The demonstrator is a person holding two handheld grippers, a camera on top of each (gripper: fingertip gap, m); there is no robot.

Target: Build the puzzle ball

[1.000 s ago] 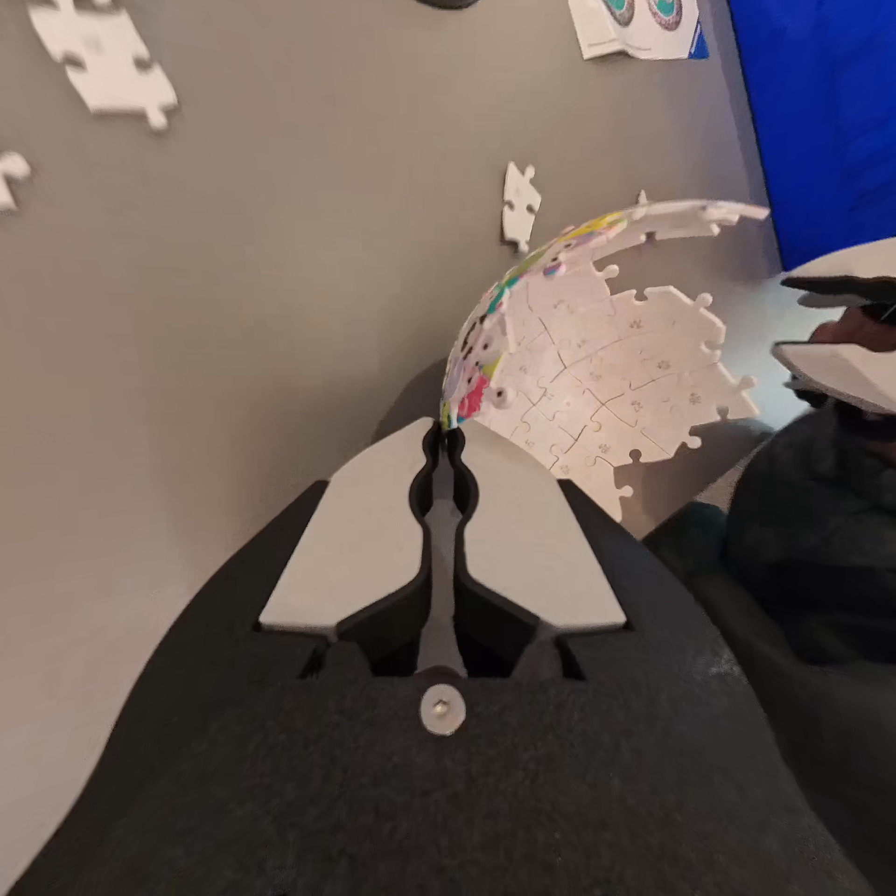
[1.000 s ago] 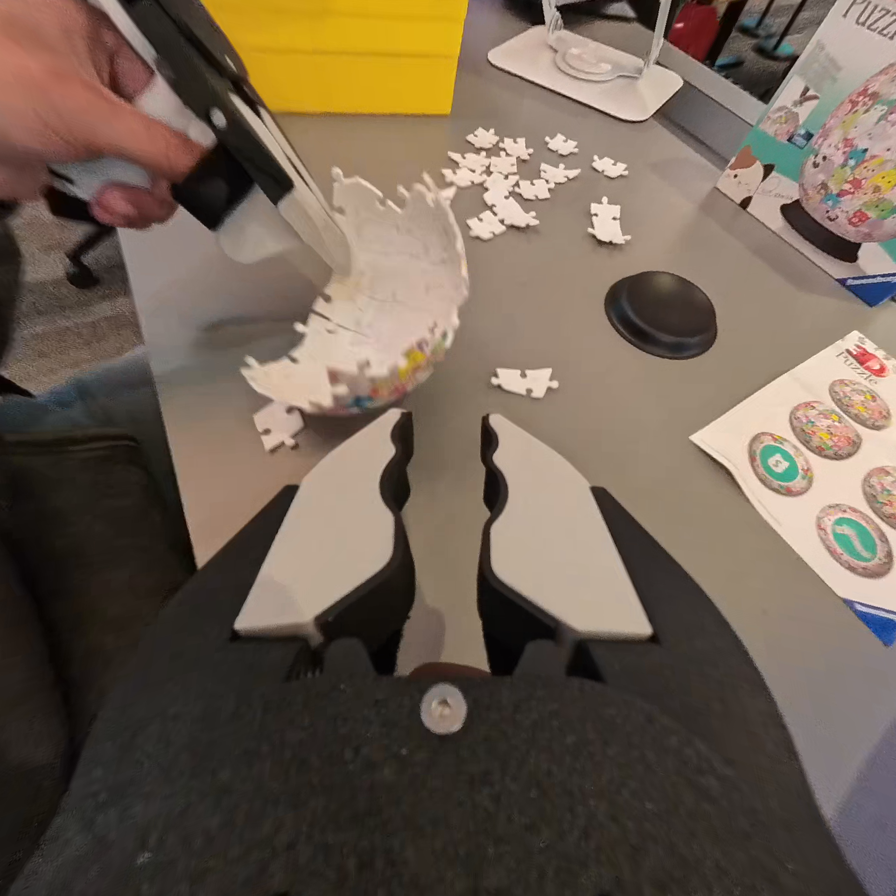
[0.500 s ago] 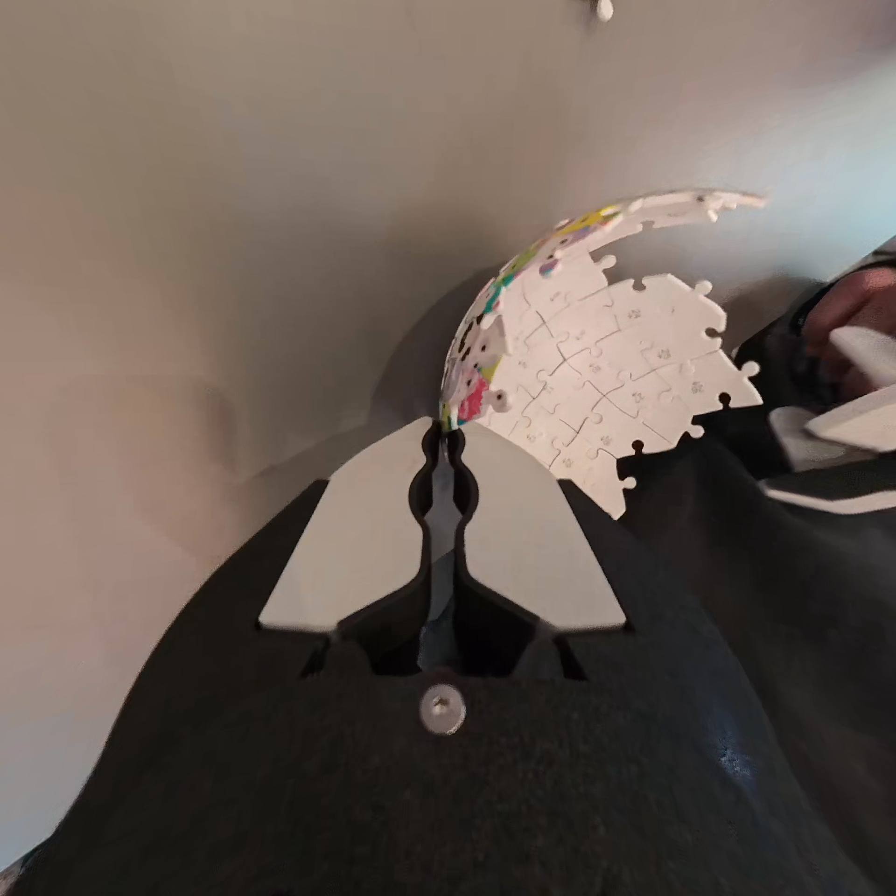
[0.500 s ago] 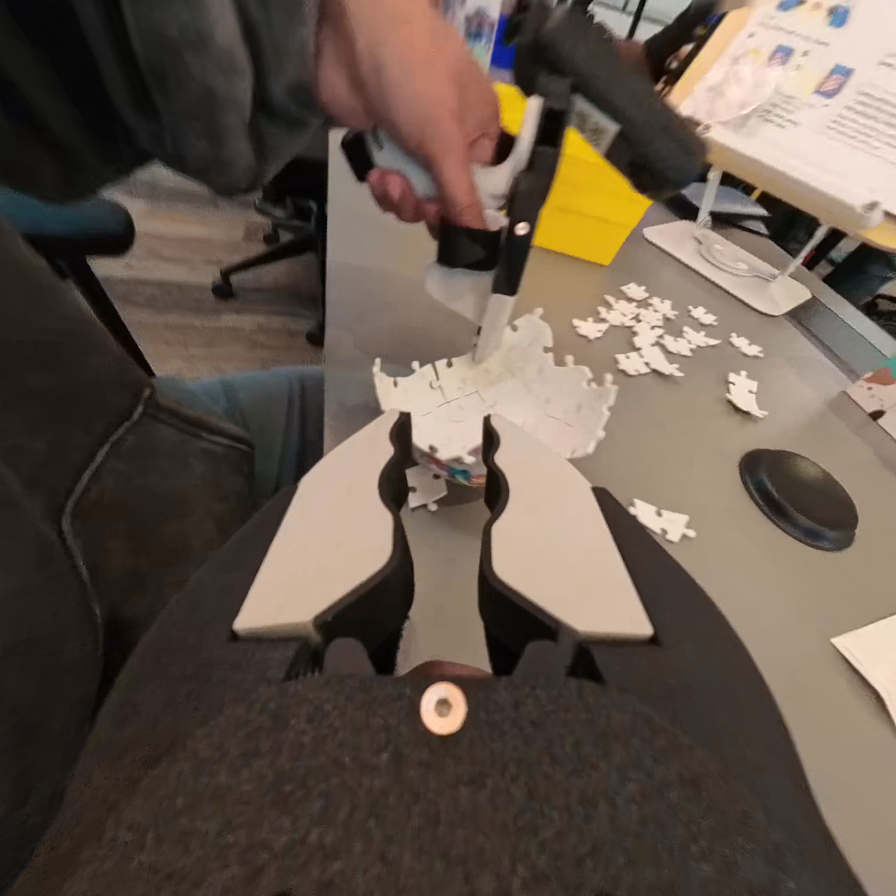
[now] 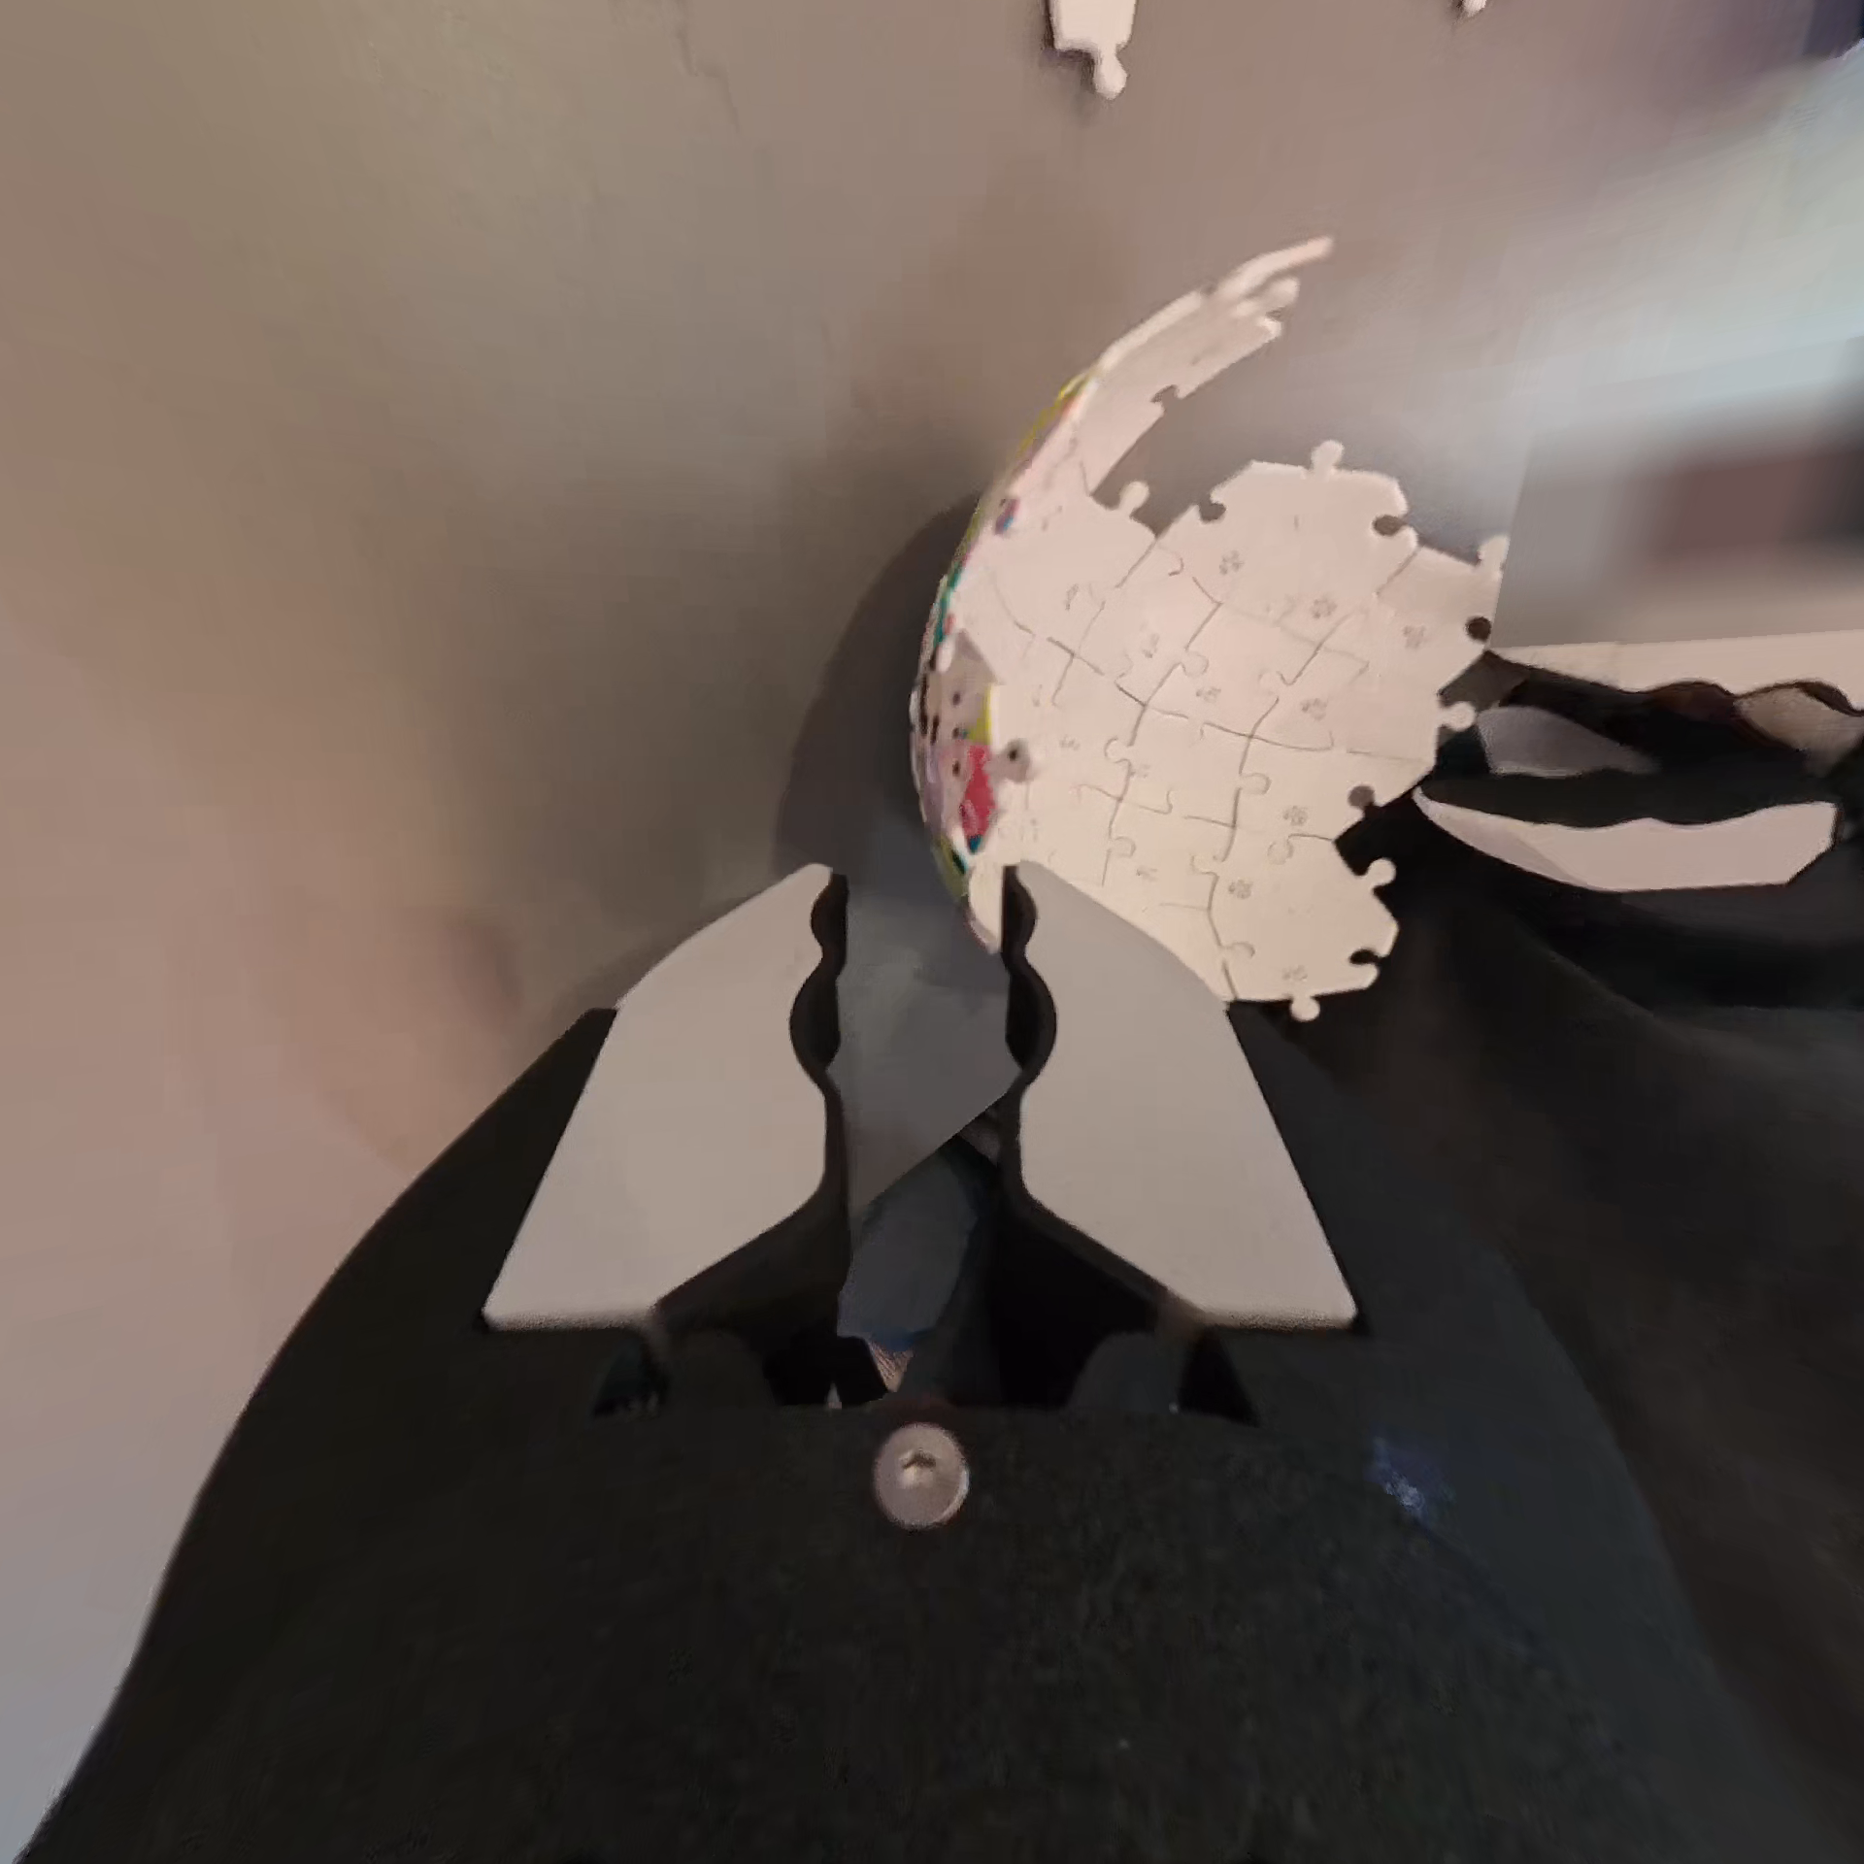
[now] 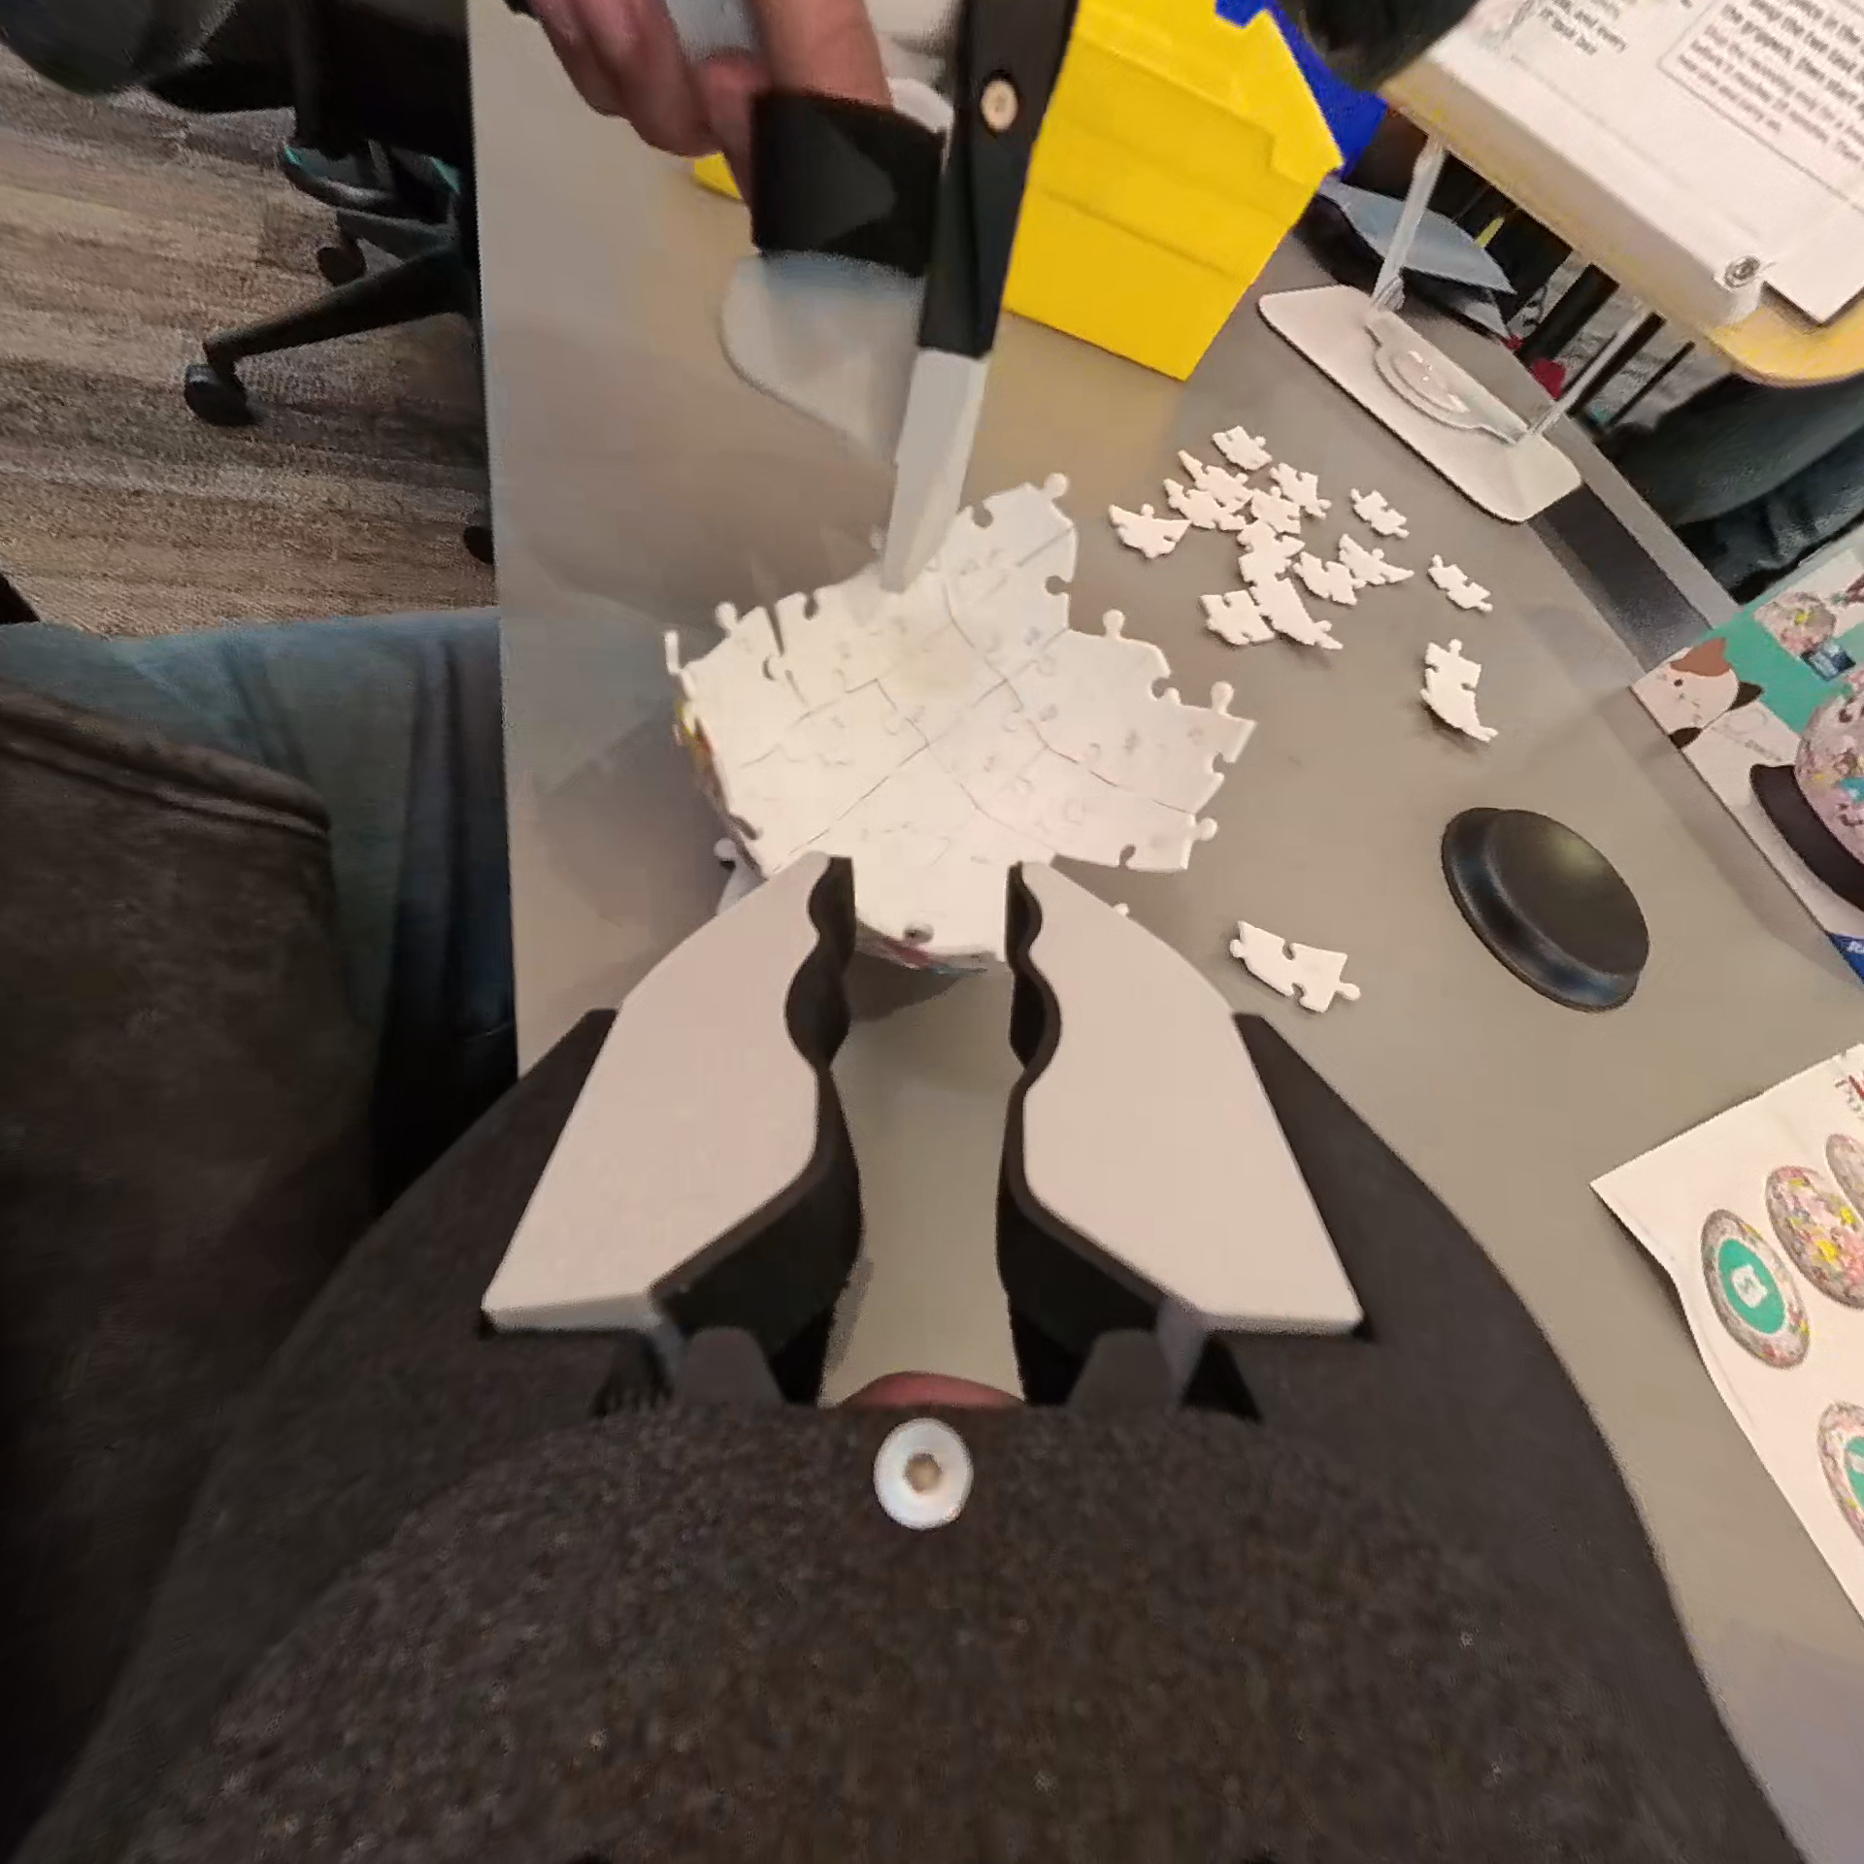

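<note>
Left gripper [image 5: 923, 888] released, half-built puzzle ball [image 5: 1190, 746] tilted

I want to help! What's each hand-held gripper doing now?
Left hand-held gripper: open, against the shell's edge.
Right hand-held gripper: open, holding nothing.

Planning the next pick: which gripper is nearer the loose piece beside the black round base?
Right. The right gripper is open at the near edge of the puzzle shell, just left of the loose piece; the left gripper is at the shell's far edge, beyond it.

puzzle shell [image 6: 948, 746] on table [image 6: 1311, 1110], loose pieces [image 6: 1281, 555] behind right
</note>
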